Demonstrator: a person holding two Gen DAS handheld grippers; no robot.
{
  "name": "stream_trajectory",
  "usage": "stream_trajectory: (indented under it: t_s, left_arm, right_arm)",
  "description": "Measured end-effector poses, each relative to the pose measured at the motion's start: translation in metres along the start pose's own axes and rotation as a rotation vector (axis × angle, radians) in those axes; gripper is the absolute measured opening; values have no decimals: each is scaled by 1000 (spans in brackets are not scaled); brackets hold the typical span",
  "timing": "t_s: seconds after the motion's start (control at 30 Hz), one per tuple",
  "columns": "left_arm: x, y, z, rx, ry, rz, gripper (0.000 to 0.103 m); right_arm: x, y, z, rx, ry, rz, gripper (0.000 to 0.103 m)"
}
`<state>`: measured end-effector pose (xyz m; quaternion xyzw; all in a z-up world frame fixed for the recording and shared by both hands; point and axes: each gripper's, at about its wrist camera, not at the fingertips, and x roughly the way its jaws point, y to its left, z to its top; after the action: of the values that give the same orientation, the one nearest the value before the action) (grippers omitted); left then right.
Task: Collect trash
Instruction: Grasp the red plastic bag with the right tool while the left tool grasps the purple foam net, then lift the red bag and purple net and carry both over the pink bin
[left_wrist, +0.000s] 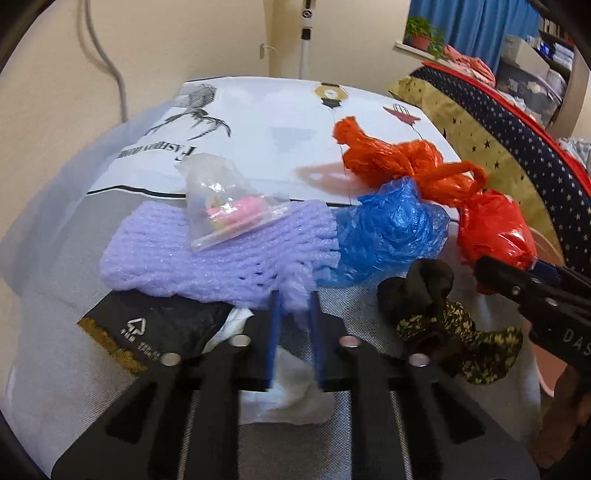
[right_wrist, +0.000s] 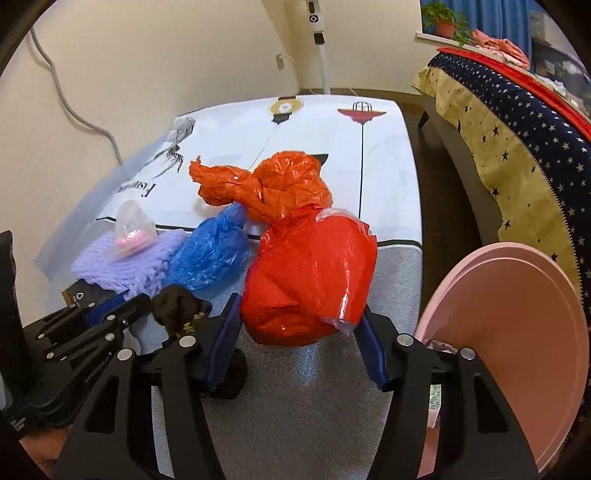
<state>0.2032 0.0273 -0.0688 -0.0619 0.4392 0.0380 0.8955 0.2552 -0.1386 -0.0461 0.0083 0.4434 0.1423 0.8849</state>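
Observation:
Trash lies on a covered table (right_wrist: 384, 192). My left gripper (left_wrist: 294, 299) is shut on the near edge of a purple foam net (left_wrist: 207, 254); a clear packet (left_wrist: 225, 210) with pink bits rests on the net. A blue plastic bag (left_wrist: 388, 229) lies right of the net. My right gripper (right_wrist: 299, 325) is open, its blue pads (right_wrist: 225, 332) on either side of a red plastic bag (right_wrist: 310, 280); whether they touch it is unclear. An orange bag (right_wrist: 277, 181) lies behind it. The right gripper also shows in the left wrist view (left_wrist: 517, 280).
A black wrapper (left_wrist: 155, 328), white tissue (left_wrist: 291, 391) and a black-and-yellow patterned scrap (left_wrist: 458, 336) lie near my left gripper. A pink bin (right_wrist: 517, 332) stands at the right. A star-patterned bed (right_wrist: 517, 122) is beyond it. A white stand (right_wrist: 321, 40) rises behind the table.

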Motion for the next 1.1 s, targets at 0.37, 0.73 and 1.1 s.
stream_trajectory:
  t_s: [0.37,0.73,1.1]
  left_arm:
    - [-62,-13,12,-3,-148,-93,11]
    - [-116,-21,8,12,-253,-151,11]
    - [-149,-31,-4,40,-313,-182,11]
  right_arm:
    - [-50,-3,4,17,-90,-9,58]
    - [-110,0,-3,35,-193,-27,58]
    - [-157,-9,-23,64,-250,-62,58]
